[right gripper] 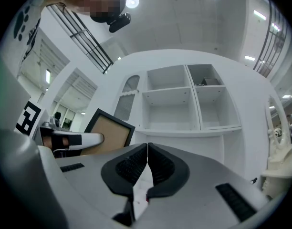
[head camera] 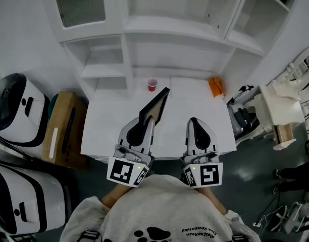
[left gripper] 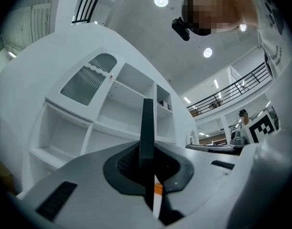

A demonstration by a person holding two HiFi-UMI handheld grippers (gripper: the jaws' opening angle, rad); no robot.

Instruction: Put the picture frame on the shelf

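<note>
My left gripper [head camera: 144, 117] is shut on the lower edge of a black picture frame [head camera: 155, 105], which stands tilted above the white table [head camera: 114, 130]. In the left gripper view the frame [left gripper: 146, 128] shows edge-on, clamped upright between the dark pads. From the right gripper view I see the frame's brown back [right gripper: 109, 132] at the left, held by the other gripper. The right gripper [head camera: 195, 121] hovers beside it over the table, shut with nothing between its pads [right gripper: 136, 166]. The white shelf unit [head camera: 169, 29] with open compartments [right gripper: 167, 109] rises behind the table.
A red cup [head camera: 152, 84] and an orange object [head camera: 216, 86] stand at the back of the table. A cardboard box [head camera: 63, 127] and white-and-black machines [head camera: 15, 107] are on the left. More equipment [head camera: 283, 110] crowds the right.
</note>
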